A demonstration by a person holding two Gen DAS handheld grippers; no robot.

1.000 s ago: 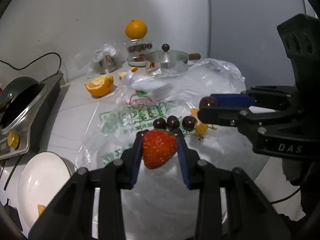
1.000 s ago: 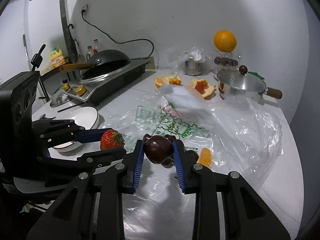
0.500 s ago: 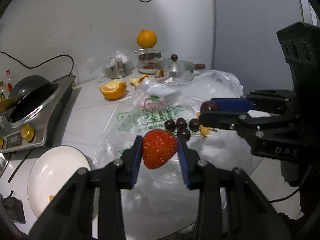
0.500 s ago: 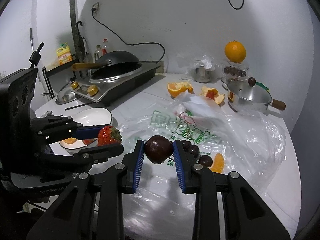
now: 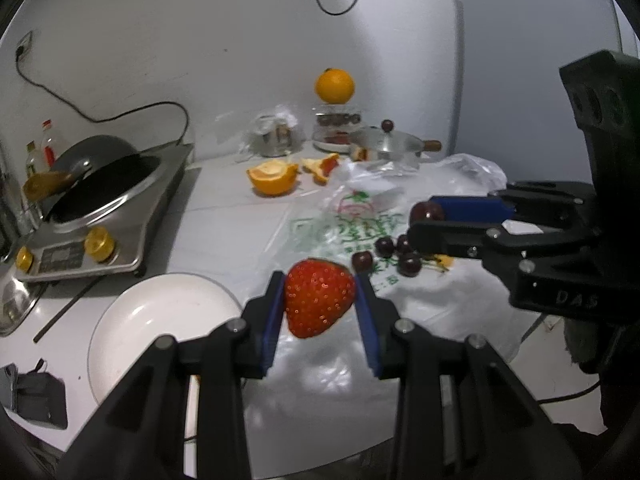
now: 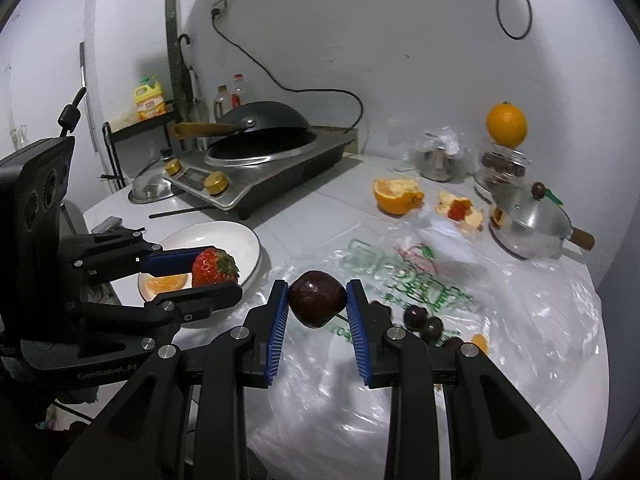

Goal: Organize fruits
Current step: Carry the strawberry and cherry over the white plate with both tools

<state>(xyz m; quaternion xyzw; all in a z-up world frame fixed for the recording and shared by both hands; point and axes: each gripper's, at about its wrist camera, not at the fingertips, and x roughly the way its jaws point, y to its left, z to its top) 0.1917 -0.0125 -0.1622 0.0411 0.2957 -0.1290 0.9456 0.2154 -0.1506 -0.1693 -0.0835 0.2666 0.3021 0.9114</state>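
My left gripper point(image 5: 320, 300) is shut on a red strawberry point(image 5: 319, 297) and holds it in the air beside the white plate point(image 5: 132, 320). In the right wrist view the strawberry point(image 6: 213, 267) hangs over the plate point(image 6: 240, 240), which holds an orange segment point(image 6: 166, 281). My right gripper point(image 6: 318, 300) is shut on a dark cherry point(image 6: 317, 298), held above the clear plastic bag point(image 6: 520, 340). It shows in the left wrist view as well point(image 5: 427, 212). Several loose cherries point(image 5: 394, 254) and an orange segment point(image 6: 479, 343) lie on the bag.
An induction cooker with a black wok point(image 5: 100, 184) stands at the left. Orange halves point(image 5: 274, 176), a steel pot point(image 5: 394, 148), a jar of cherries topped by a whole orange point(image 5: 335, 86) and a small steel cup stand at the back. A black pouch point(image 5: 36, 396) lies at the front left.
Both grippers have moved left and back, away from the bag, each still holding its fruit. The white plate now sits closer below my left gripper.
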